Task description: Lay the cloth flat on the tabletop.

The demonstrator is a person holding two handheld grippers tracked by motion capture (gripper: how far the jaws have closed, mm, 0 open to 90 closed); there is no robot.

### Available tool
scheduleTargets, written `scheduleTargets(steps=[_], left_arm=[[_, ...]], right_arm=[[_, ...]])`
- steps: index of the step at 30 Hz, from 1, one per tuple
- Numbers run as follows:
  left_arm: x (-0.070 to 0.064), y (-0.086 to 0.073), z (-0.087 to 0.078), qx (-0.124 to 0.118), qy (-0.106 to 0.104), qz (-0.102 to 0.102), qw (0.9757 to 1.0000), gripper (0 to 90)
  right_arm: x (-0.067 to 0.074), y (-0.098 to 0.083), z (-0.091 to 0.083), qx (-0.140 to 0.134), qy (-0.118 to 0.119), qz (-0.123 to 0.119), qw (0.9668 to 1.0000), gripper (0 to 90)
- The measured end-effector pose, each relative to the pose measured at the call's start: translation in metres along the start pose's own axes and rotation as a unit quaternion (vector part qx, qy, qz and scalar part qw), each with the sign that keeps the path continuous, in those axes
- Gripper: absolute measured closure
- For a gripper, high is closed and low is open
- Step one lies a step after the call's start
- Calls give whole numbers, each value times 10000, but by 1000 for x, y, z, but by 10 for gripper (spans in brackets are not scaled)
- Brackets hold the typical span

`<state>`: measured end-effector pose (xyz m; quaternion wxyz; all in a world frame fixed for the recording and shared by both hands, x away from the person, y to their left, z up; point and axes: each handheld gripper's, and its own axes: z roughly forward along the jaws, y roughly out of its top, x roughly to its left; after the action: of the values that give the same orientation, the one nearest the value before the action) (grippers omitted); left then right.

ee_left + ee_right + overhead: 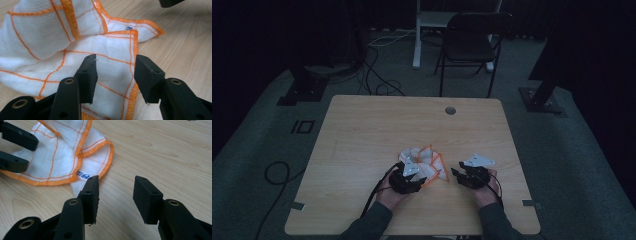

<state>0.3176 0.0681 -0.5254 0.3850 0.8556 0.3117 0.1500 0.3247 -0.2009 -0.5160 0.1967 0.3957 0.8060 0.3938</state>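
The left hand-held gripper (116,75) stands with jaws apart over the crumpled white-and-orange cloth (50,42); closing may pinch several layers. The right hand-held gripper (116,195), also gaping, holds nothing above the table (162,150) beside it.

The left gripper (424,179) and right gripper (456,175) are black, each with a grey three-cornered plate on top. Thick square jaws have small round holes and brass rings. Black cables trail back. The sleeves (369,222) are dark.
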Motion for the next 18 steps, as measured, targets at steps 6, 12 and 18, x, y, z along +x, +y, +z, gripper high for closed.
scheduleTargets(steps=[6, 12, 18], left_arm=[[0, 0, 6, 84, 76, 56, 9999, 549], [4, -4, 8, 152, 284, -11, 9995, 757], [10, -6, 5, 119, 265, -143, 9995, 900]], right_arm=[[0, 1, 1, 1, 21, 11, 10000, 554], [2, 5, 3, -19, 54, -39, 10000, 550], [5, 12, 8, -48, 105, -110, 9999, 550]])
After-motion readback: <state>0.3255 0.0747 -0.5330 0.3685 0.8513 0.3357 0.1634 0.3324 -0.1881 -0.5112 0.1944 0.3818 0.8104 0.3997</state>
